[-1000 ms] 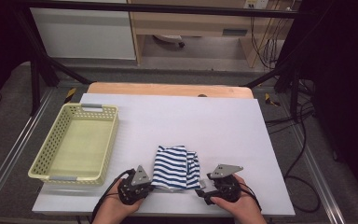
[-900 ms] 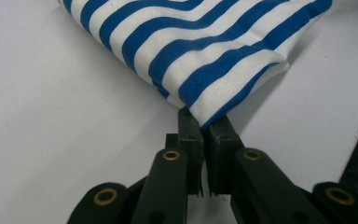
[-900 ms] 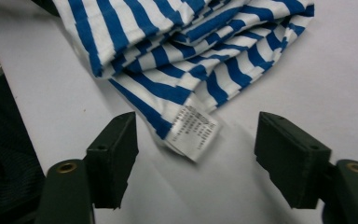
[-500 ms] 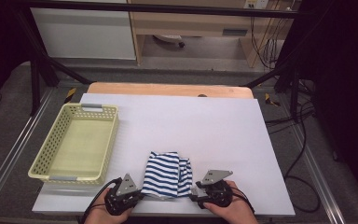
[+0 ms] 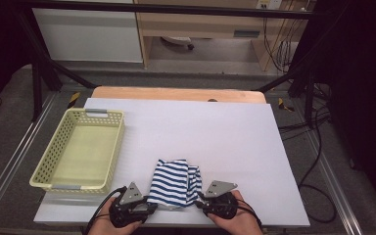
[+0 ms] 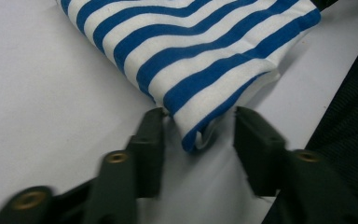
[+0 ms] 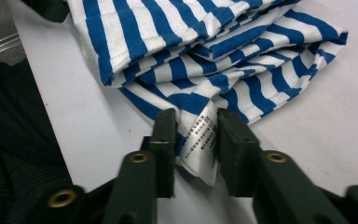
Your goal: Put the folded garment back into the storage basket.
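High view: a blue-and-white striped garment lies bunched and loosely folded on the white table, near its front edge, between the two hand-held grippers. The left gripper sits at the cloth's near-left corner, the right gripper at its near-right side.

Left gripper view: jaws stand apart, straddling a folded corner of the striped garment. The corner lies between them, but a gap shows on each side, so nothing is clamped. Open, placed for a pinch.

Right gripper view: jaws are close together on either side of the white care label and the hem fold of the striped garment. They look pressed onto label and fabric; I judge this side gripped.

Progress, as a judgement: early stage. One edge secured, the other lined up but not taken. The cloth is not spread flat or neatly folded, and not in the basket. Left to do: close the left jaws, then lift or spread.

Surroundings: a pale yellow-green basket, empty, stands at the table's left, near the cloth but not touching it. Open white surface lies beyond the garment. Nothing blocks the way. Only hazard I see: the right grip may hold mostly label, which could slip.
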Tool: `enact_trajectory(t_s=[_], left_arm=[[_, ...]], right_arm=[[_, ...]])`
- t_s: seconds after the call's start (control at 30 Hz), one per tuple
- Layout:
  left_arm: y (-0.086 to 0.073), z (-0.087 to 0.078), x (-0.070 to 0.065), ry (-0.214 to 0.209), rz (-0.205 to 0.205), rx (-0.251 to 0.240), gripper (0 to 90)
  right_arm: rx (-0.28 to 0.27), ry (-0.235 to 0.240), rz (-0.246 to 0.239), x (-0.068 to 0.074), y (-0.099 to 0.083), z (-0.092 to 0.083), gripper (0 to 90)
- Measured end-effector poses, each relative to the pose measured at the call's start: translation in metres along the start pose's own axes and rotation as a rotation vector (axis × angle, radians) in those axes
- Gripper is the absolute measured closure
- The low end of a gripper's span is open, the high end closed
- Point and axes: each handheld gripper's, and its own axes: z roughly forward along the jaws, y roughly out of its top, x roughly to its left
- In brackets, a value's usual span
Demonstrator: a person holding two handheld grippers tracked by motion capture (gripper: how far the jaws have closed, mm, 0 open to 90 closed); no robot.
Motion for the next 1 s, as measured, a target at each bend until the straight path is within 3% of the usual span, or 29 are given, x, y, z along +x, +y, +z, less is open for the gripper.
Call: enact_trajectory(t_s=[0.1,0.2,0.33,0.43,0.77,1.0], left_arm=[[0.003,-0.001,0.0,0.013,-0.023,-0.043,20.5],[0.005,-0.002,0.001,0.008,-0.035,-0.083,12.4],[0.005,0.0,0.005,0.027,-0.06,-0.097,9.1],[0.007,0.0,0.004,0.021,-0.05,-0.111,9.0],[0.01,0.002,0.005,0.06,-0.056,-0.131,6.6],[0.014,-0.001,0.002,0.086,-0.064,-0.17,7.4]], right_arm=[[-0.007,0.009,-0.006,0.0,-0.002,-0.002,81.6],[0.003,0.013,-0.016,0.001,-0.002,-0.003,84.2],[0.012,0.023,-0.013,-0.001,-0.002,-0.005,85.1],[0.017,0.021,-0.022,-0.002,-0.005,-0.008,85.5],[0.024,0.01,-0.043,-0.001,-0.004,-0.006,85.6],[0.019,0.01,-0.043,-0.001,-0.005,-0.007,85.9]])
